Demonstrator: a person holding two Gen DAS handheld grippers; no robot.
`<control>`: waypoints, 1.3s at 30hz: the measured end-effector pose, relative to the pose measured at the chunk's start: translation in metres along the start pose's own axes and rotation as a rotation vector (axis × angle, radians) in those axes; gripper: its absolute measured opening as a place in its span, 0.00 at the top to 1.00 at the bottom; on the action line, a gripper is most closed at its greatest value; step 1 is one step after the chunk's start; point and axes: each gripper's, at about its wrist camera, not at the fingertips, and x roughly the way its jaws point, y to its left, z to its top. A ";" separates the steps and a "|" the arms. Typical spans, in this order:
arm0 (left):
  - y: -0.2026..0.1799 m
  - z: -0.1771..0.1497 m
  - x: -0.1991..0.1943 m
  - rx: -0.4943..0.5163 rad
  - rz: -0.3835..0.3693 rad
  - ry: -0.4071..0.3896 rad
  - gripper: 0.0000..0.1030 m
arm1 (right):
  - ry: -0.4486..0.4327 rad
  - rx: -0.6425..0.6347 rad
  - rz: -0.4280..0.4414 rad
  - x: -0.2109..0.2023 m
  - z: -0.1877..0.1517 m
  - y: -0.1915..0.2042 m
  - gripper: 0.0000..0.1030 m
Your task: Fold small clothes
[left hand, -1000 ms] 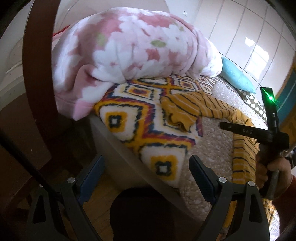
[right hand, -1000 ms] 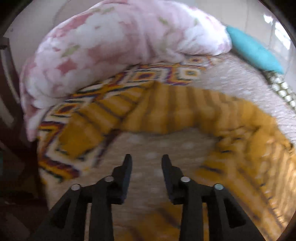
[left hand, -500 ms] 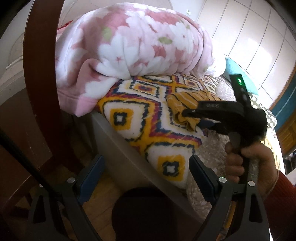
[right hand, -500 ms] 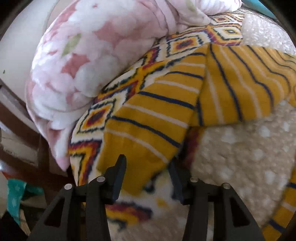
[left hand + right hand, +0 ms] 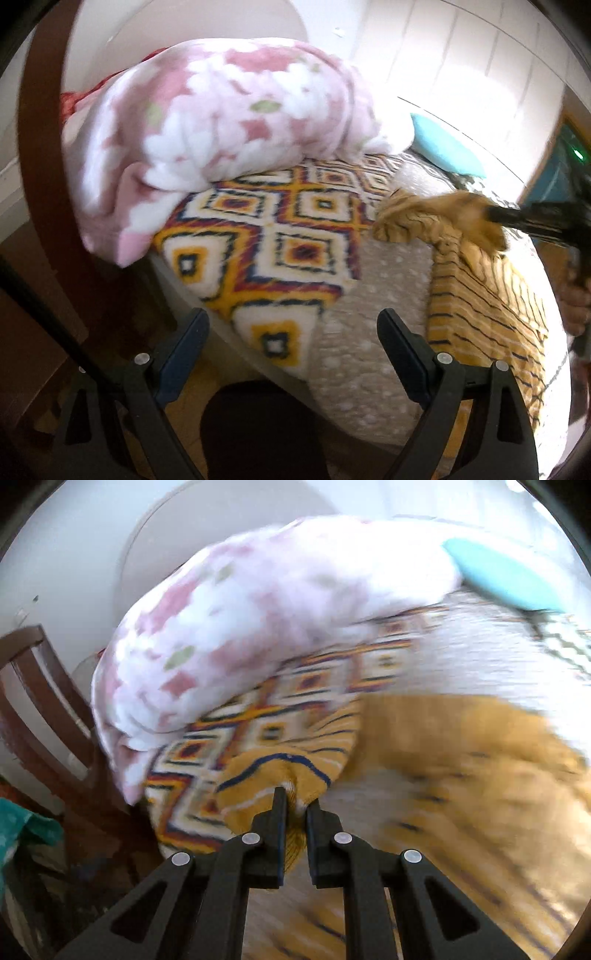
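Garment: a yellow striped top (image 5: 476,295) lies on the bed (image 5: 354,354), beside the patterned blanket (image 5: 280,236).
Right gripper (image 5: 295,805): its fingers have just closed and pinch one bunched edge of the top, raised off the bed.
Left gripper (image 5: 291,332): fingers wide, holding nothing, at the blanket's near end.
Risk: the thin pinch may slip, since only a little cloth is caught.
Risk: the blanket's fringe could snag the hanging cloth.
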 end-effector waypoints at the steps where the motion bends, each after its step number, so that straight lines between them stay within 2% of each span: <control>1: -0.006 -0.001 0.000 0.012 -0.007 0.004 0.11 | -0.007 0.013 -0.032 -0.017 -0.005 -0.021 0.90; 5: -0.037 -0.003 0.003 0.070 -0.039 0.026 0.11 | -0.016 0.122 -0.206 -0.077 -0.034 -0.118 0.90; 8: -0.060 -0.005 0.004 0.119 -0.059 0.037 0.11 | 0.028 0.246 -0.344 -0.093 -0.064 -0.196 0.89; 9: -0.068 -0.005 0.004 0.131 -0.068 0.042 0.11 | 0.077 0.279 -0.415 -0.090 -0.075 -0.223 0.85; 10: -0.074 -0.005 0.003 0.140 -0.077 0.047 0.11 | 0.123 0.316 -0.520 -0.087 -0.088 -0.248 0.82; 11: -0.082 -0.005 0.002 0.152 -0.087 0.052 0.11 | 0.131 0.345 -0.588 -0.090 -0.097 -0.263 0.74; 12: -0.087 -0.005 0.002 0.161 -0.091 0.055 0.11 | 0.108 0.389 -0.627 -0.097 -0.109 -0.279 0.71; 15: -0.104 -0.008 0.005 0.206 -0.089 0.074 0.11 | 0.002 0.517 -0.545 -0.124 -0.135 -0.303 0.71; 17: -0.114 -0.010 0.011 0.229 -0.089 0.093 0.11 | -0.064 0.545 -0.487 -0.137 -0.147 -0.305 0.70; 20: -0.126 -0.012 0.023 0.250 -0.109 0.124 0.11 | -0.085 0.529 -0.465 -0.139 -0.154 -0.300 0.63; 23: -0.136 -0.012 0.039 0.261 -0.108 0.163 0.11 | -0.097 0.520 -0.463 -0.134 -0.163 -0.298 0.62; 26: -0.141 -0.010 0.047 0.257 -0.128 0.190 0.11 | -0.087 0.487 -0.424 -0.119 -0.165 -0.287 0.62; 29: -0.144 -0.009 0.048 0.267 -0.124 0.179 0.11 | -0.091 0.497 -0.484 -0.110 -0.164 -0.291 0.62; 32: -0.143 -0.010 0.053 0.271 -0.115 0.182 0.11 | -0.128 0.557 -0.510 -0.109 -0.166 -0.304 0.43; 33: -0.143 -0.010 0.055 0.269 -0.113 0.188 0.11 | -0.129 0.565 -0.504 -0.107 -0.166 -0.307 0.43; 34: -0.143 -0.010 0.057 0.264 -0.114 0.196 0.11 | -0.123 0.567 -0.485 -0.103 -0.165 -0.309 0.44; 36: -0.142 -0.008 0.058 0.258 -0.117 0.193 0.11 | -0.100 0.543 -0.411 -0.096 -0.162 -0.307 0.96; 37: -0.142 -0.006 0.057 0.257 -0.117 0.184 0.11 | -0.090 0.535 -0.358 -0.096 -0.159 -0.306 0.97; 39: -0.141 -0.002 0.056 0.261 -0.108 0.165 0.11 | -0.138 0.529 -0.344 -0.110 -0.157 -0.304 0.97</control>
